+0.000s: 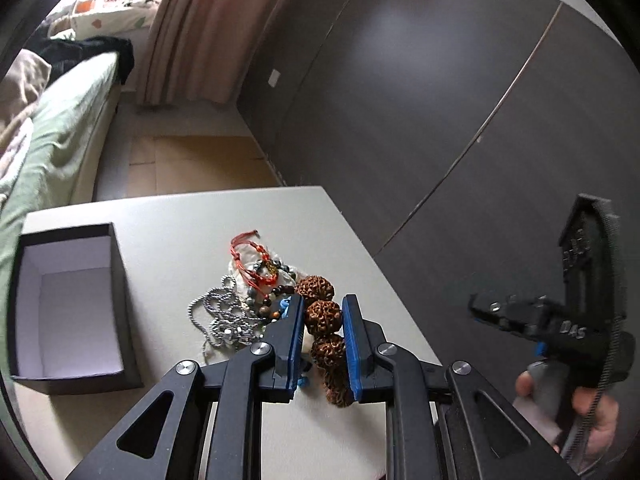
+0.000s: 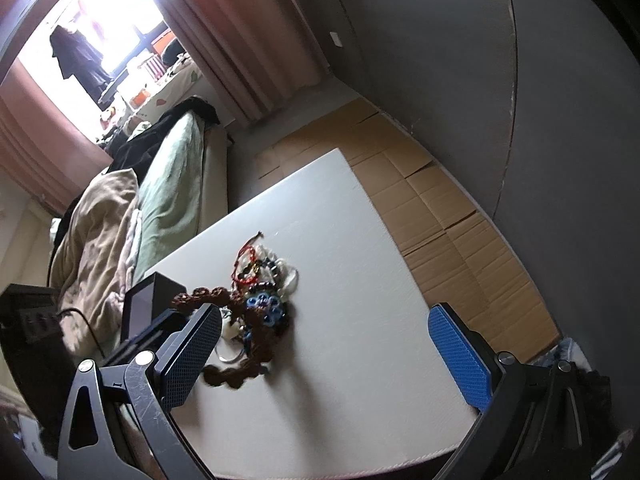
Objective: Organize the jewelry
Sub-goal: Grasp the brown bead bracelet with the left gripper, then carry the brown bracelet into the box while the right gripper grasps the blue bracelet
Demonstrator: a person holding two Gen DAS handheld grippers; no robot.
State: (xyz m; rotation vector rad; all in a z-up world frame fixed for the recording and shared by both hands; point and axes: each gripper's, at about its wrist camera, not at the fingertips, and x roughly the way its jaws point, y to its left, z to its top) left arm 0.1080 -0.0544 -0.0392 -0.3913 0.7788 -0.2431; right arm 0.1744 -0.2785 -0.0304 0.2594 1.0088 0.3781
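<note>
My left gripper (image 1: 322,316) is shut on a bracelet of large brown carved beads (image 1: 323,316), held between its blue pads just above the white table (image 1: 168,216). Behind it lies a heap of jewelry: a silver chain (image 1: 224,316), a red cord bracelet (image 1: 256,260) and dark bead strands. An open black box (image 1: 68,308) with a white inside stands on the table's left. My right gripper (image 2: 332,356) is open and empty above the table's near edge; the brown bracelet (image 2: 236,372) and the heap (image 2: 264,280) lie ahead to its left.
A bed with green and beige bedding (image 1: 52,132) runs along the left. Flattened cardboard (image 2: 440,208) covers the floor beyond the table. A dark wall (image 1: 420,80) is on the right. The right gripper also shows in the left wrist view (image 1: 552,320).
</note>
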